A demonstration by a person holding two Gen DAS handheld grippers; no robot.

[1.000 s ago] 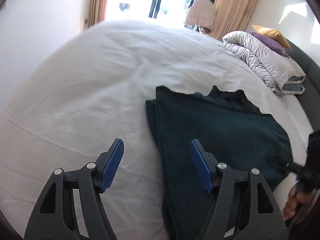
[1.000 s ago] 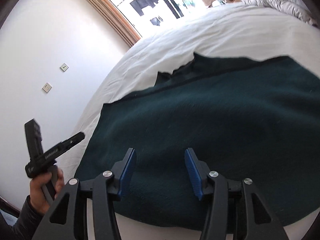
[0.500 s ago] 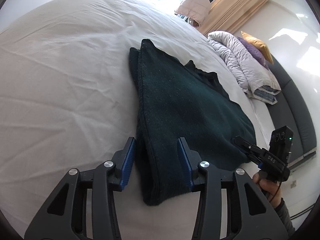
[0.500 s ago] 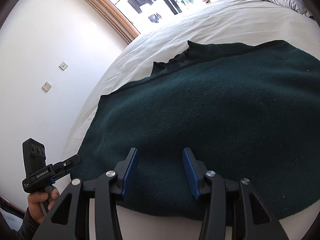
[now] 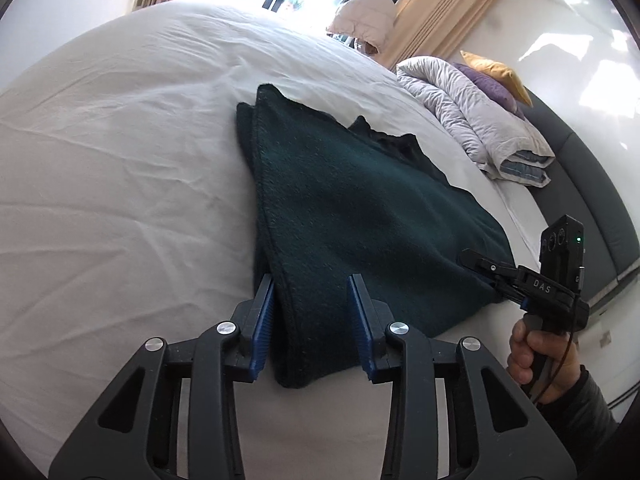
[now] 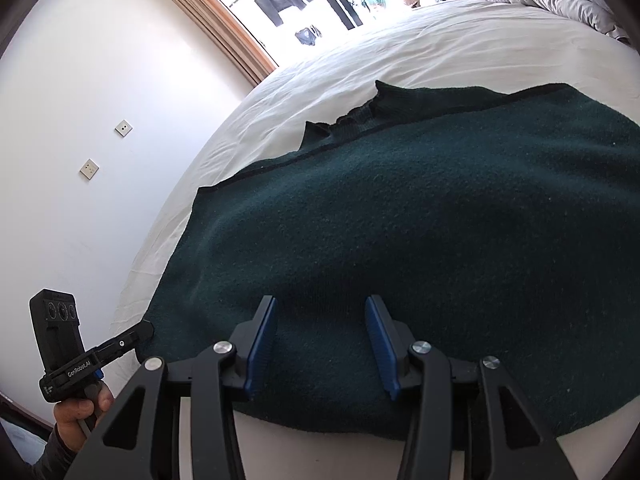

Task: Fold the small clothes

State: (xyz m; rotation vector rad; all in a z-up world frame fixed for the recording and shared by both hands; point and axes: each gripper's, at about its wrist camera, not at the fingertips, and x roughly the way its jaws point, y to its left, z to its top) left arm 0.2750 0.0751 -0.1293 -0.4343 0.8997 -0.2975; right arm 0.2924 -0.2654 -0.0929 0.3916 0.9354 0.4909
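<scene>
A dark green sweater (image 5: pixel 360 216) lies folded flat on the white bed (image 5: pixel 120 200). My left gripper (image 5: pixel 310 286) straddles its near left corner. The jaws are closing, the doubled edge lies between the blue pads (image 5: pixel 262 320), and the cloth is not bunched. From the right wrist view this gripper (image 6: pixel 146 328) shows at the sweater's (image 6: pixel 400 220) lower left corner, held by a hand. My right gripper (image 6: pixel 320 304) stands open over the near hem with its pads resting on the fabric. Its tips (image 5: pixel 470 258) show at the sweater's right corner in the left wrist view.
A bunched grey quilt (image 5: pixel 480 120) with purple and yellow pillows (image 5: pixel 492 76) lies at the head of the bed by a dark padded headboard (image 5: pixel 592 184). A bright window with tan curtains (image 6: pixel 224 24) is beyond. A white wall with sockets (image 6: pixel 89 168) runs along the left.
My left gripper has come in to the sweater's near left corner and its jaws have narrowed around the edge. The right gripper has edged slightly forward over the hem.
</scene>
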